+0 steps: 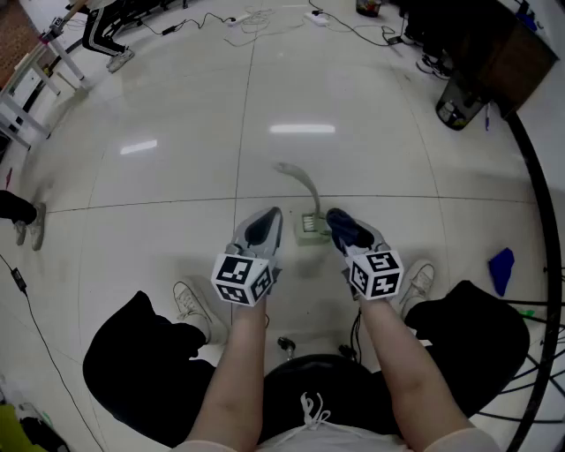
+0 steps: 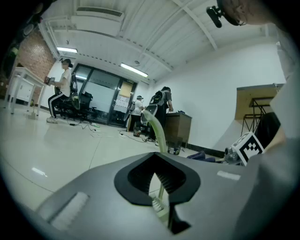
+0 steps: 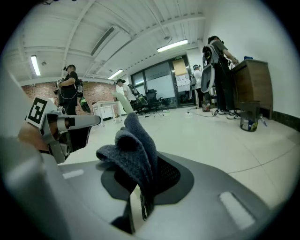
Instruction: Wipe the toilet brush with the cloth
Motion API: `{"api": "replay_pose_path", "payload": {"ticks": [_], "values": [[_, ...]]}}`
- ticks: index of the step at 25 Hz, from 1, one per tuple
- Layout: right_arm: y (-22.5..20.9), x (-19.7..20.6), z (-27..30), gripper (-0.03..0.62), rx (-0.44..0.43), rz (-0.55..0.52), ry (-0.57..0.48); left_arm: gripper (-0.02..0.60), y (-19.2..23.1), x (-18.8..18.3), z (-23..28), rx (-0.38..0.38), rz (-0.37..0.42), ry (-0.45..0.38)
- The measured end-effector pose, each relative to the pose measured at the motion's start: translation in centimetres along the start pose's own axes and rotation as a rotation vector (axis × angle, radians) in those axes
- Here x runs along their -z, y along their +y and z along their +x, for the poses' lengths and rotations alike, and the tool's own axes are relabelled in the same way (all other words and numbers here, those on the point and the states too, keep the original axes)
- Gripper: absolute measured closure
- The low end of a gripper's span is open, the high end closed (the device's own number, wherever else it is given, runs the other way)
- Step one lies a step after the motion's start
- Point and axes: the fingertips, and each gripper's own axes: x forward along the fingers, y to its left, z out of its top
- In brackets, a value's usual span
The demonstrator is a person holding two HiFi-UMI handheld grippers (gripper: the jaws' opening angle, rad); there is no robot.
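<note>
The toilet brush (image 1: 309,226) stands on the floor tiles between my two grippers, its pale green curved handle (image 1: 303,183) rising away from me. My left gripper (image 1: 268,221) is just left of the brush, jaws shut with nothing clamped. In the left gripper view the brush (image 2: 158,202) shows through the gap between the pads. My right gripper (image 1: 339,222) is just right of the brush and is shut on a dark blue knitted cloth (image 3: 133,147). The cloth bunches up above the jaws.
My shoes (image 1: 190,303) rest on the floor beside a black stool (image 1: 311,369). A black bin (image 1: 459,104) and a wooden cabinet (image 1: 516,57) stand far right. A blue object (image 1: 501,267) lies right. Cables (image 1: 256,18) run along the far floor. People stand in the background.
</note>
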Motion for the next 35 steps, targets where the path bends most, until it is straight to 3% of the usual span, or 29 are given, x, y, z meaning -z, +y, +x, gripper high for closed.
{"api": "replay_pose_path", "payload": {"ticks": [3,6,14,17,22,29,35], "values": [[-0.1,3.1,3.0,0.533,-0.019,0.030,0.038,0.575,1.4,3.0,2.1,0.043,-0.019,0.028],[0.4,7.2,5.1,0.533,-0.053,0.067,0.106,0.575,2.4,6.7,3.4,0.037,-0.069,0.085],[4.6,15.8,9.3,0.533,-0.204,0.103,0.263,0.575,2.5,14.5,5.9,0.098,-0.118,0.252],[4.6,16.1,11.7,0.533,-0.235,0.172,0.253,0.575,3.1,15.3,8.0,0.125,-0.089,0.263],[5.2,16.0,13.9,0.533,-0.266,0.401,0.257,0.575,3.5,16.0,10.1,0.195,-0.058,0.305],[3.7,16.5,13.3,0.530,-0.265,0.452,0.268,0.575,3.0,17.5,10.6,0.224,-0.098,0.356],[-1.3,18.8,11.4,0.529,-0.155,0.484,0.305,0.575,2.9,17.6,10.5,0.212,-0.119,0.360]]}}
